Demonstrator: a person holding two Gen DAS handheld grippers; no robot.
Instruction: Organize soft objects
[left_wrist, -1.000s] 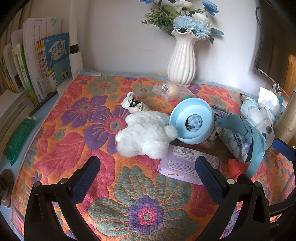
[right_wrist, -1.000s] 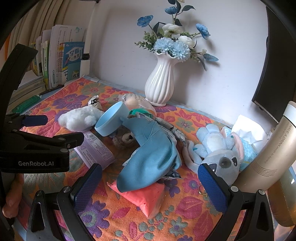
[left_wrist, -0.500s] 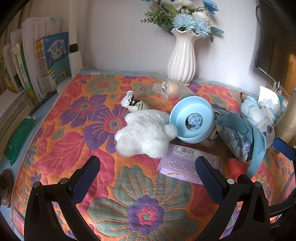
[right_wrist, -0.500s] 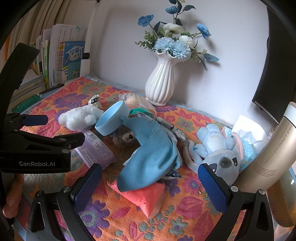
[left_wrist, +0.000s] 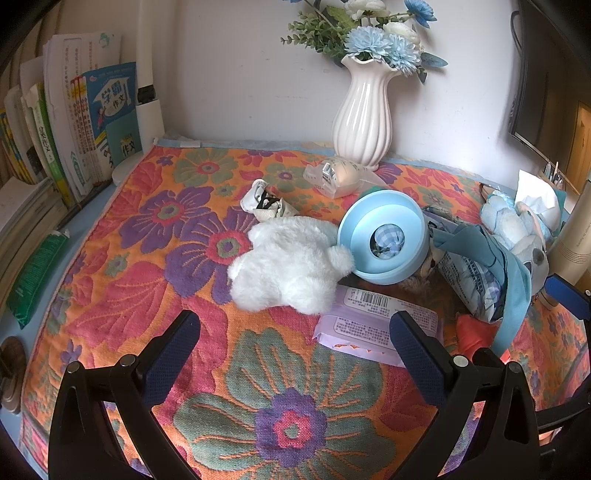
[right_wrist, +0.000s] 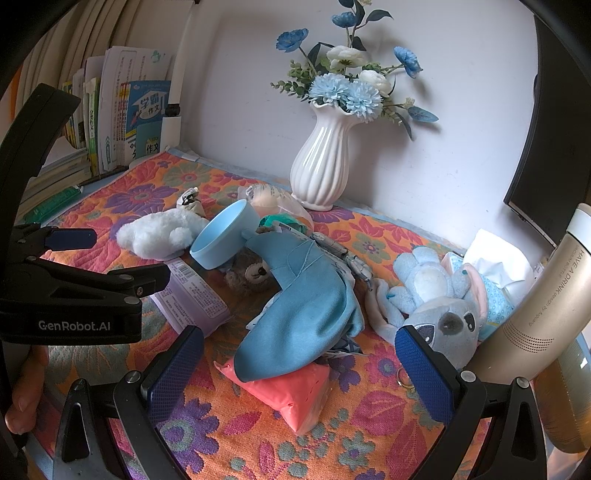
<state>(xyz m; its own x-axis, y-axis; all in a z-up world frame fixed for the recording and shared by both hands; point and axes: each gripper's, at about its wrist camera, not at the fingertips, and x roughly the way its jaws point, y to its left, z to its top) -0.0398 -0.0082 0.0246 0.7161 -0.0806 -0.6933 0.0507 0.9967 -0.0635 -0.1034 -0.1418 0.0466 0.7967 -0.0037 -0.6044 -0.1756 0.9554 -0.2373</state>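
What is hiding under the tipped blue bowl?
A small brown teddy peeks out from under the blue bowl, face showing. Its body is covered by the bowl and the blue cloth.

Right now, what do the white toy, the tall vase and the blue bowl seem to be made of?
White toy: fluffy plush, by its fuzzy pile.
Vase: probably glazed ceramic, ribbed, with glossy highlights.
Blue bowl: likely matte plastic, smooth and evenly coloured.

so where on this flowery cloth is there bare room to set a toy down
Free: the left stretch of the floral cloth between the books and the white plush, plus the near strip by the left gripper. Crowded: everything right of the blue bowl, out to the blue plush.
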